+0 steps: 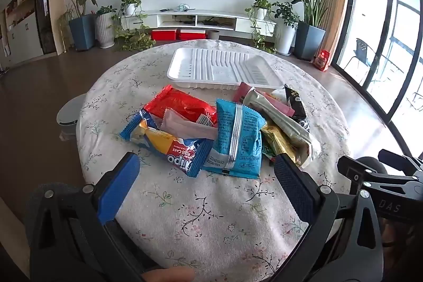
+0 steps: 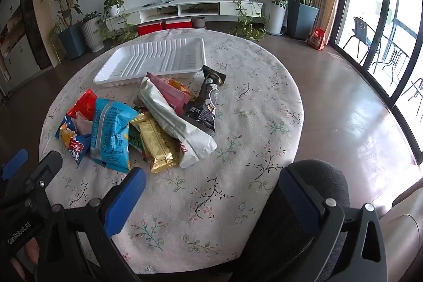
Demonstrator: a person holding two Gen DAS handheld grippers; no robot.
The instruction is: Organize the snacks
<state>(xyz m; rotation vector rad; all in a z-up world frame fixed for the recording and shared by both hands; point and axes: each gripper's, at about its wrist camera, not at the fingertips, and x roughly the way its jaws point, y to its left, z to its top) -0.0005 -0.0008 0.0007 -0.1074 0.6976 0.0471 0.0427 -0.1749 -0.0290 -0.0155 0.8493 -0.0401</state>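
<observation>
A heap of snack packets lies mid-table: a light blue packet [image 1: 238, 139] [image 2: 111, 131], a dark blue roll-cake pack [image 1: 169, 147] [image 2: 72, 144], a red packet [image 1: 182, 105] [image 2: 84, 103], a gold bar [image 2: 157, 147], a long white pouch [image 2: 174, 123] and a black packet [image 2: 206, 102]. Behind the heap rests an empty white ribbed tray [image 1: 222, 68] [image 2: 156, 60]. My left gripper [image 1: 206, 165] hovers open just short of the heap's near edge. My right gripper [image 2: 211, 181] is open above bare cloth, nearer than the gold bar. Neither holds anything.
The round table has a floral cloth [image 1: 211, 216] [image 2: 251, 102]. A dark mesh chair back [image 2: 312, 202] rises at the table's near edge under my right gripper. My right gripper's frame [image 1: 383, 181] shows in the left wrist view. Floor, plants and a TV unit lie beyond.
</observation>
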